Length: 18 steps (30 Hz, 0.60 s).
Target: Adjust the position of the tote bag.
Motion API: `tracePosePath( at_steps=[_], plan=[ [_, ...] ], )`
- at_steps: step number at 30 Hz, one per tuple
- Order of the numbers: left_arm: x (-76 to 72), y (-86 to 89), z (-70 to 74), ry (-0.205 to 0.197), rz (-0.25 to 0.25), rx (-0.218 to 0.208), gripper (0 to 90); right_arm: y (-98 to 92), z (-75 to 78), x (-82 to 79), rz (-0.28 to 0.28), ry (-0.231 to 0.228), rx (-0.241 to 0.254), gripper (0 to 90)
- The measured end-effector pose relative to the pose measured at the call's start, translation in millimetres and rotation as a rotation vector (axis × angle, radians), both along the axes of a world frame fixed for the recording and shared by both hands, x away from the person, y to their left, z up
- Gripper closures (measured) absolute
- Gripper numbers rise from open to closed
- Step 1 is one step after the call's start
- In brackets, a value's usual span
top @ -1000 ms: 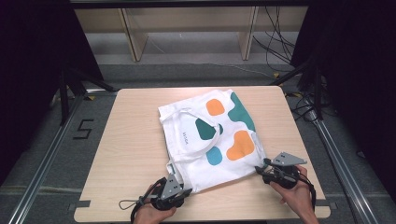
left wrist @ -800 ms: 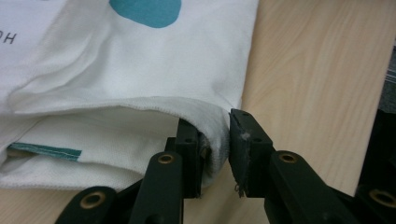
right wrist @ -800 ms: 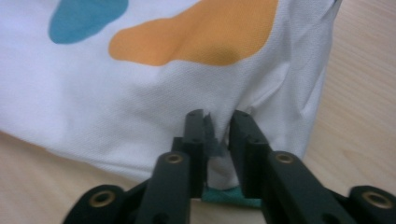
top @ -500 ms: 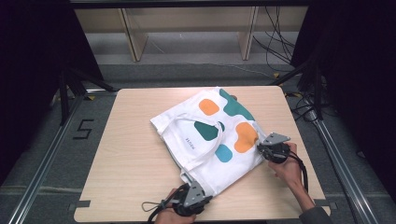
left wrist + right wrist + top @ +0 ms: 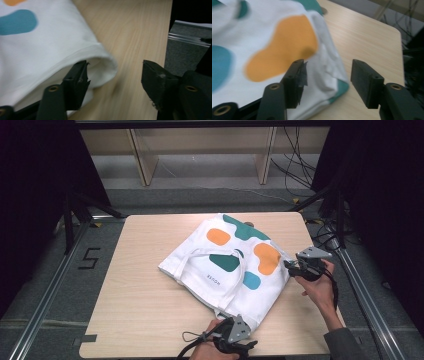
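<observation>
Both sets of jaws just opened, so I've let go of the tote bag (image 5: 235, 265). It lies flat mid-table (image 5: 140, 295), turned askew vs a sec ago. Left gripper (image 5: 235, 337) is released at the near corner, right gripper (image 5: 300, 267) released at the right edge, cloth loose between the pads. Looks like the repositioning is done.

From my remote seat I see a light wooden table (image 5: 150, 320) with rounded corners on a grey floor (image 5: 45, 285). At twelve o'clock stands pale wooden shelving (image 5: 200, 150), lit from above. Black curtains (image 5: 35, 170) darken nine and three o'clock. Metal rails (image 5: 50, 285) flank the table, a "5" mark (image 5: 89, 258) lies at nine, and cables (image 5: 300, 165) trail at one o'clock.
</observation>
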State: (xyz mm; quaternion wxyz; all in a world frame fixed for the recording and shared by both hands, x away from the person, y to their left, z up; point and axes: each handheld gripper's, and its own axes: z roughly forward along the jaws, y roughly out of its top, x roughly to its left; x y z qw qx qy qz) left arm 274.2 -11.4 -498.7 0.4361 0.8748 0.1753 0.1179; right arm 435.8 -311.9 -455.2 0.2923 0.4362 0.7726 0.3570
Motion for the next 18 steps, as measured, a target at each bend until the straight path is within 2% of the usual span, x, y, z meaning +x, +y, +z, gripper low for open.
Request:
tracePosePath(
  at_steps=[1, 3, 5, 6, 7, 8, 9, 10, 11, 12, 13, 14, 15, 16, 17, 18],
  plan=[
    [-1.4, 8.7, 4.5, -0.017, 0.022, 0.000, 32.1, 3.3, 5.8, -10.6, 0.027, -0.008, 0.033, 40.8],
    [-1.3, 25.5, 11.4, -0.019, 0.050, -0.008, 29.2, 13.6, 9.4, -29.2, 0.107, 0.016, 0.069, 38.7],
    [-0.1, 46.9, 17.0, -0.045, 0.094, -0.013, 28.2, 26.0, 8.6, -44.3, 0.178, 0.051, 0.057, 38.1],
    [0.0, 56.5, 18.7, -0.044, 0.137, -0.034, 28.0, 34.0, 7.2, -51.6, 0.216, 0.083, 0.050, 37.4],
    [2.7, 69.5, 21.0, -0.054, 0.164, -0.011, 27.9, 41.7, 5.0, -57.0, 0.252, 0.085, 0.038, 36.2],
    [4.9, 79.6, 20.1, -0.061, 0.219, -0.040, 27.6, 50.0, 2.5, -62.8, 0.284, 0.097, 0.033, 35.3],
    [9.2, 92.6, 20.6, -0.055, 0.248, -0.029, 27.4, 59.1, 1.2, -68.7, 0.311, 0.118, 0.031, 34.6],
    [13.9, 104.9, 19.8, -0.068, 0.286, -0.027, 27.2, 68.0, -0.1, -75.1, 0.338, 0.148, 0.032, 33.9],
    [18.5, 116.3, 18.2, -0.062, 0.324, -0.032, 27.1, 75.0, -0.7, -79.4, 0.376, 0.138, 0.015, 33.3],
    [23.9, 127.2, 16.6, -0.078, 0.363, -0.024, 27.1, 81.6, -1.4, -83.3, 0.400, 0.143, 0.015, 33.0],
    [28.3, 136.9, 14.5, -0.072, 0.409, -0.018, 27.0, 87.3, -1.8, -87.8, 0.412, 0.160, 0.024, 32.5],
    [28.3, 136.9, 14.5, -0.072, 0.409, -0.018, 26.6, 91.4, -1.5, -90.2, 0.428, 0.159, 0.028, 32.4],
    [38.7, 156.5, 11.8, -0.085, 0.455, 0.011, 26.5, 97.5, -2.5, -94.4, 0.436, 0.161, 0.038, 31.8],
    [38.7, 156.5, 11.8, -0.085, 0.455, 0.011, 26.4, 97.5, -2.5, -94.4, 0.436, 0.161, 0.038, 31.8],
    [40.5, 160.4, 9.7, -0.064, 0.493, -0.016, 26.3, 108.2, -4.9, -101.7, 0.466, 0.171, 0.026, 30.8],
    [44.2, 168.5, 8.3, -0.073, 0.519, -0.015, 26.3, 113.7, -6.7, -105.3, 0.479, 0.173, 0.017, 30.8]
  ],
)
